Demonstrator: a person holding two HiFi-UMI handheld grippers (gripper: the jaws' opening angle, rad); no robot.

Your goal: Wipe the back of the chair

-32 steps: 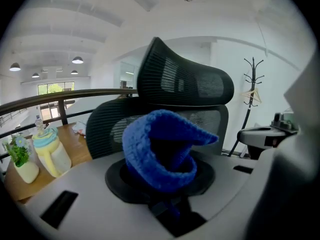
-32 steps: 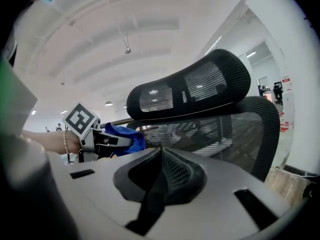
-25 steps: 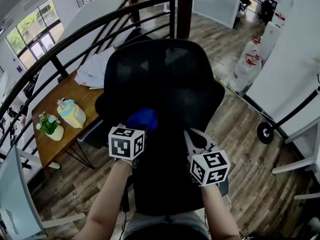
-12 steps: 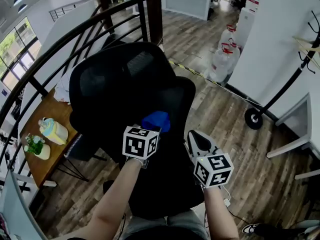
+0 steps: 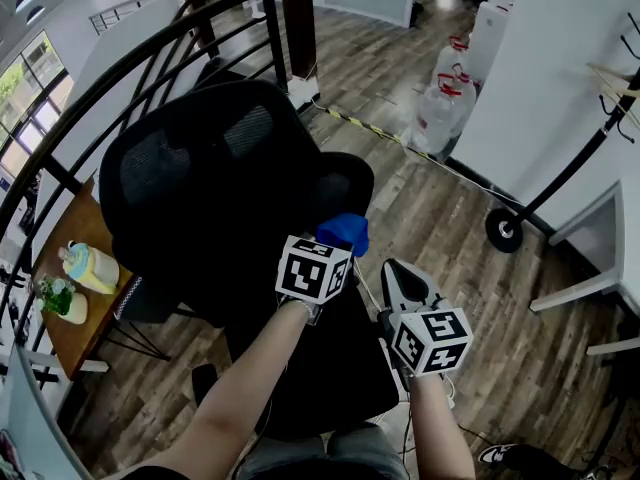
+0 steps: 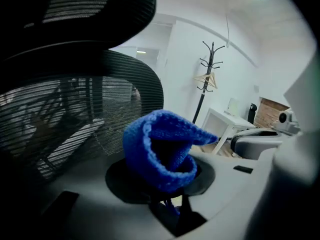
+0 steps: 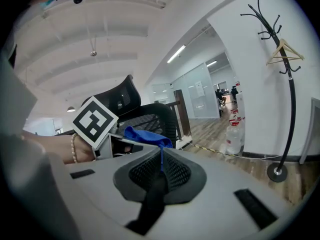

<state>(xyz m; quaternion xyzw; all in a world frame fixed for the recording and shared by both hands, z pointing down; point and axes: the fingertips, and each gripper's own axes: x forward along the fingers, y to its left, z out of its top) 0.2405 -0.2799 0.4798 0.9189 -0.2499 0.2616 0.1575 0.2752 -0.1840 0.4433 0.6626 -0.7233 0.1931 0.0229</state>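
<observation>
Wood floor (image 5: 450, 218) round the black chair (image 5: 200, 188), head view: your left gripper (image 5: 335, 250) carries a blue cloth (image 5: 345, 230) at the chair's 3 o'clock edge, right gripper (image 5: 398, 276) at 5 o'clock | left gripper view: jaws pinch the cloth (image 6: 160, 149), chair mesh (image 6: 75, 119) at 9 o'clock | right gripper view: your jaws pressed together, empty.

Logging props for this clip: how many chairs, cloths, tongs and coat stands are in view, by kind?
Office chair: 1
Blue cloth: 1
Tongs: 2 (left tongs shut on the cloth, right tongs shut, nothing in them)
Coat stand: 1
Total: 5
</observation>
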